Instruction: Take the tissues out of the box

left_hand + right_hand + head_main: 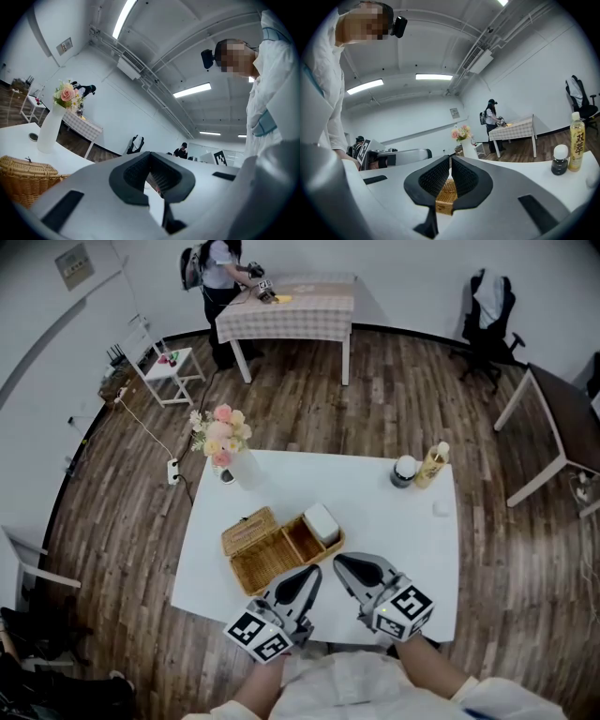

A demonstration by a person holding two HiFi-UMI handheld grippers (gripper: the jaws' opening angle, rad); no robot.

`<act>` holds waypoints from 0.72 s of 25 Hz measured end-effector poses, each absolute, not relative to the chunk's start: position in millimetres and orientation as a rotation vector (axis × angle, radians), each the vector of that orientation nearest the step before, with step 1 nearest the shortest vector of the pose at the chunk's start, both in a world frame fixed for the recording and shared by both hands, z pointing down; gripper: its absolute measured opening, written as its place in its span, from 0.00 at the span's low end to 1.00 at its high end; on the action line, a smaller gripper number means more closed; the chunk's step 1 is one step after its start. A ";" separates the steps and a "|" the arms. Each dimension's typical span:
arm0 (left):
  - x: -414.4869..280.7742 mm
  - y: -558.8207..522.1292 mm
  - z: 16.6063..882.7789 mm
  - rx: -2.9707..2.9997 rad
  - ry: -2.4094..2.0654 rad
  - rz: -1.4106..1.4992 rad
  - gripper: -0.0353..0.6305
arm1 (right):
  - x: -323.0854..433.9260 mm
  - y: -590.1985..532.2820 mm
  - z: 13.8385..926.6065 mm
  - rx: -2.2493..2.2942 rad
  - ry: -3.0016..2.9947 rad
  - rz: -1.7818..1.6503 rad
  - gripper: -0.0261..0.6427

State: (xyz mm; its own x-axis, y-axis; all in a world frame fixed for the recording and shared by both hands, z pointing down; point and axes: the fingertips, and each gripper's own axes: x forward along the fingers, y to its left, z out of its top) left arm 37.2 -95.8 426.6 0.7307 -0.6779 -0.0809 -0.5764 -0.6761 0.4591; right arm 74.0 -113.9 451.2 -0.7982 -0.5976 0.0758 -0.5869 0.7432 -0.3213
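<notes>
Two grippers, head view: the left gripper [314,571] and the right gripper [339,562] hang side by side over the near edge of the white table [375,521]. Their tips point away from the person and lie close to each other.
Wicker box, head view: the wicker box [262,554] lies aslant on the table's near-left part, just beyond the left gripper's tip.
Tissues, head view: the white tissues [322,521] sit at the box's right end, just ahead of both tips and touched by neither.
Table edges, head view: a vase of flowers [228,448] stands at the far-left corner. A yellow bottle [432,465] and a dark jar [404,471] stand together by the far-right corner.
Open room, head view: bare tabletop spreads right of the box up to the bottle, and wood floor [394,390] rings the table.
Left gripper view: the jaws meet at the tips with nothing between them. The box [26,180] is low at the left, the vase [50,131] beyond it, and the person's white sleeve [276,117] fills the right side.
Right gripper view: the jaws are pressed together on nothing, leaving a thin slit that shows the box [447,192] straight ahead. The bottle [576,140] and jar [560,160] are well off to the right, with bare tabletop between.
</notes>
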 end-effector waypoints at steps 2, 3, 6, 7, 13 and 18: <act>35.2 -99.7 430.6 2.519 -0.960 -0.338 0.06 | 73.7 -118.0 456.1 -0.994 2.906 -0.529 0.09; 34.5 -101.8 432.3 2.517 -0.956 -0.335 0.06 | 73.4 -120.4 457.9 -0.999 2.905 -0.532 0.09; 31.5 -108.5 436.8 2.514 -0.932 -0.328 0.06 | 70.4 -128.8 461.3 -1.024 2.900 -0.531 0.09; 30.2 -110.8 438.0 2.515 -0.923 -0.326 0.06 | 69.0 -131.3 461.9 -1.035 2.898 -0.530 0.09; 18.7 -122.1 440.6 2.519 -0.879 -0.334 0.06 | 55.6 -134.6 465.0 -1.085 2.916 -0.511 0.09; 12.7 -129.9 438.8 2.528 -0.851 -0.344 0.06 | 47.6 -144.1 466.0 -1.115 2.962 -0.443 0.09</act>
